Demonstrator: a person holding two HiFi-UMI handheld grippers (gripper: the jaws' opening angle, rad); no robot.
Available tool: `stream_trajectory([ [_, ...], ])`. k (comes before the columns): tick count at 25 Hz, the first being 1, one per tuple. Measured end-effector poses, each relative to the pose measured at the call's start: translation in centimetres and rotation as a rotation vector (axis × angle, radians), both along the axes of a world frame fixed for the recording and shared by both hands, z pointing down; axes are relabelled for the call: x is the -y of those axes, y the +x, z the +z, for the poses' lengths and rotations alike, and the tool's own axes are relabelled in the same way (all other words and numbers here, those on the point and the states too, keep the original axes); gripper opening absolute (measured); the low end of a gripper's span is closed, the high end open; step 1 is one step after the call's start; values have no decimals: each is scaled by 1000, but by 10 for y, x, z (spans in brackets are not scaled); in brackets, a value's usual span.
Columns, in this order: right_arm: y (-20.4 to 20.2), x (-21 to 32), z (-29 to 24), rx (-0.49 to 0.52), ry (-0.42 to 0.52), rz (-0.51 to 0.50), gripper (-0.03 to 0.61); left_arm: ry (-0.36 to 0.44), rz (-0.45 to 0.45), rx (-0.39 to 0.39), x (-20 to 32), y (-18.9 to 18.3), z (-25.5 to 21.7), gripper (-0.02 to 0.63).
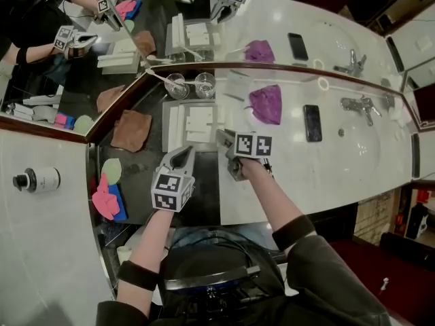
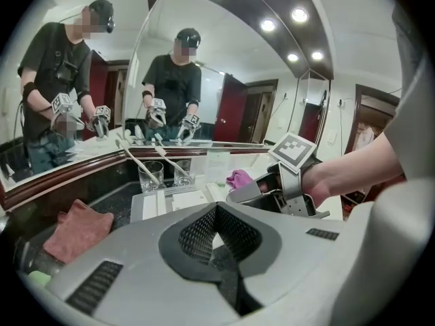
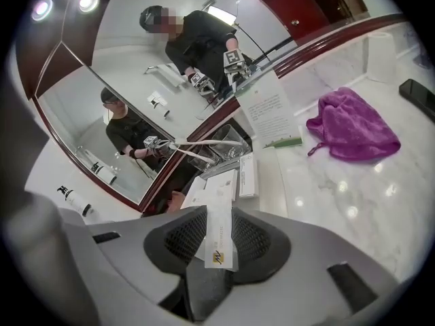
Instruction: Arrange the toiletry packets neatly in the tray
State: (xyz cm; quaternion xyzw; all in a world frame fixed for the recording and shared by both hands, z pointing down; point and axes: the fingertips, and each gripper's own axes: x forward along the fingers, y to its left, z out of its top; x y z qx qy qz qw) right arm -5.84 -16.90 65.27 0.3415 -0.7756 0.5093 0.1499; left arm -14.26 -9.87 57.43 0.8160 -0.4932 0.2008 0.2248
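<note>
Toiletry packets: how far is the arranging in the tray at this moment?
Done: several packets lie flat in the tray. In hand: the right gripper grips one white packet near the tray; the left gripper is shut, empty. Left: lay that packet among the others.

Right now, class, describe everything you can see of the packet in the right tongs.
The packet is a slim white strip, paper or card by its look, flat and uncreased, with faint print along it and a small dark-and-yellow logo at its near end. It stands lengthwise between the jaws of the right tongs, whose mesh pads press it from both sides; nothing else touches it. Its far end points toward the white packets lying ahead.
</note>
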Motion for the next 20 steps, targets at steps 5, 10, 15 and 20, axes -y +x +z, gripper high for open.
stream_trajectory([
  [5, -4, 6, 14, -27, -29, 33, 115, -7, -2, -2, 5, -13, 4, 2],
  [10, -5, 11, 27, -78, -38, 57, 125, -15, -10, -14, 7, -22, 8, 2],
  [15, -6, 11, 33, -143, -35, 39, 146, -24, -16, -27, 6, -25, 13, 2],
  [20, -4, 12, 29, -149, -17, 35, 146, -26, -17, -32, 5, -25, 15, 2],
])
